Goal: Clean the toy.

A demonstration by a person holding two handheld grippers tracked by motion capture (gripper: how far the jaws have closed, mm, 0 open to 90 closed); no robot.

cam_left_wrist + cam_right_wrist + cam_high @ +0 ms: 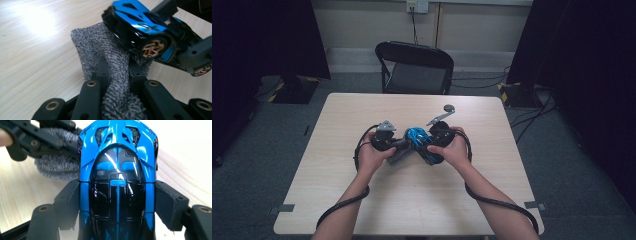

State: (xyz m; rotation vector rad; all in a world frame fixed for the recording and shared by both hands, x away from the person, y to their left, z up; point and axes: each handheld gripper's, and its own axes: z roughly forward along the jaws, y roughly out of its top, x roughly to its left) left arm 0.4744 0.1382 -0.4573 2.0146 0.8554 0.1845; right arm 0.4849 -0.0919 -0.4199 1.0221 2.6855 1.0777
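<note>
Between my two pairs of jaws, a blue toy car and a grey cloth meet above the table.

My right gripper [117, 202] has its jaws closed on the toy car [117, 170], one pad pressed to each flank, the blue and black roof facing up between them and its far end reaching past the tips. My left gripper [116, 72] has its jaws clamped on the cloth [100, 47], which bunches up between them and stands past their tips, touching the car's end just beside a gold-spoked wheel [153, 48]. Seen from above, both grippers sit close together over the middle of the pale wooden table [362, 210], the car [417, 136] held between my left hand [372, 156] and my right hand [452, 150].
</note>
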